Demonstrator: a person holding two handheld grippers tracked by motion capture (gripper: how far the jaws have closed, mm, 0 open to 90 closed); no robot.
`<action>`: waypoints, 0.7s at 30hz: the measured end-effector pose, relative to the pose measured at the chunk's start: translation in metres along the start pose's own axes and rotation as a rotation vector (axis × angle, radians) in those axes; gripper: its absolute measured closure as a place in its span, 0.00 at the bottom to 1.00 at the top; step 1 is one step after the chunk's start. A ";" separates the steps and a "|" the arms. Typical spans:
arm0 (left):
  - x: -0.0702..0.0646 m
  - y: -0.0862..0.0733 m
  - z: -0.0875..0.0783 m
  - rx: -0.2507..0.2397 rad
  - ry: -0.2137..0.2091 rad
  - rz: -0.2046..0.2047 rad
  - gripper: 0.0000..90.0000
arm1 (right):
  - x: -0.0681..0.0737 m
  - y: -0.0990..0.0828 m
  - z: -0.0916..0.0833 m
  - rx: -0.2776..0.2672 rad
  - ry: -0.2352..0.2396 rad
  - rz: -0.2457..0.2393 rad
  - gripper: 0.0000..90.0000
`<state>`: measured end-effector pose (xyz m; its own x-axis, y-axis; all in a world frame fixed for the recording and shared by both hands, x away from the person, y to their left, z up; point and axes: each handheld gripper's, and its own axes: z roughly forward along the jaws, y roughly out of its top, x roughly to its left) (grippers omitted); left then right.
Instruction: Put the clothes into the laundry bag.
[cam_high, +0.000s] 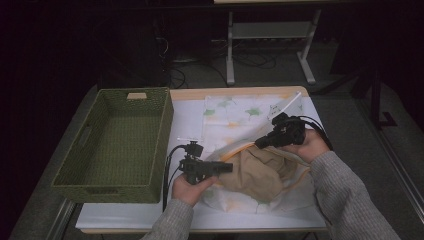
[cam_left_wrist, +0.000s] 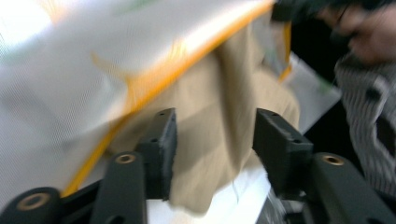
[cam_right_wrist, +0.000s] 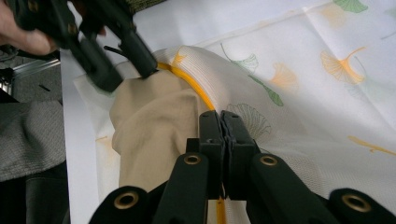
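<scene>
My right gripper (cam_right_wrist: 223, 140) pinches the bag's orange rim (cam_right_wrist: 189, 79); my left gripper (cam_left_wrist: 212, 140), parted and empty, should push the tan cloth (cam_high: 260, 172) deeper inside.

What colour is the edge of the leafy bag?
Orange-yellow trim; clearest in the right gripper view.

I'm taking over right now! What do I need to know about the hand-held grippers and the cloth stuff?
Left hand-held gripper: jaws open, nothing pinched; the tan cloth lies just ahead of them.
Right hand-held gripper: shut on the orange-trimmed edge of the white leaf-print bag, holding its mouth up.
Things: the tan cloth sits partly inside the bag's mouth, on the table. The green basket stands to the left.
Done: cloth is part way in.
Left: probably push the rest in; keep the right grip.
</scene>
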<state>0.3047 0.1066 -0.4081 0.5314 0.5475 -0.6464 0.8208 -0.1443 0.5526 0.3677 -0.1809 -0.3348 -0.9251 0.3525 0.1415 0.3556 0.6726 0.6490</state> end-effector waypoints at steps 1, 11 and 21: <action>0.001 -0.003 0.004 0.028 0.006 -0.005 0.50 | 0.000 0.000 0.000 -0.001 0.002 0.002 0.97; 0.002 -0.010 0.037 0.093 0.000 -0.018 0.72 | 0.003 0.003 0.006 0.008 0.007 -0.016 0.97; -0.001 0.000 0.053 -0.059 0.019 -0.046 0.84 | 0.008 0.003 -0.002 -0.009 0.002 -0.032 0.97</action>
<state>0.3149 0.0619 -0.4354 0.4892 0.5678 -0.6621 0.8302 -0.0704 0.5530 0.3612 -0.1772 -0.3307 -0.9362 0.3296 0.1216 0.3244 0.6780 0.6596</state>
